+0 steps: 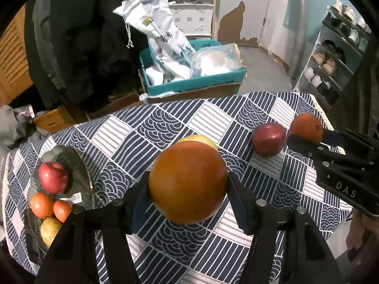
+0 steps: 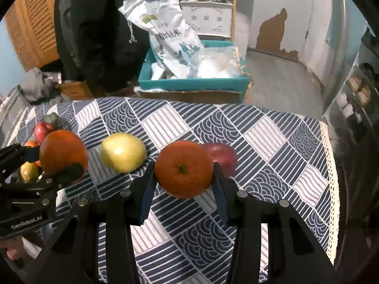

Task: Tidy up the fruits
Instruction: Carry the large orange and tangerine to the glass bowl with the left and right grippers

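Tongs grip 2 fruits — left tongs (image 1: 188,189) a smooth orange (image 1: 188,182), right tongs (image 2: 184,177) a stem-dimpled tangerine (image 2: 184,169).

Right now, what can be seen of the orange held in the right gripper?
The orange is round, bright orange, with faintly dimpled peel and a small green stem scar facing the right wrist camera. The right gripper is shut on it, a blue-padded finger pressed against each side. It sits over the patterned tablecloth; whether it is lifted off the cloth cannot be told. A red apple lies right behind it. In the left wrist view it shows at the far right.
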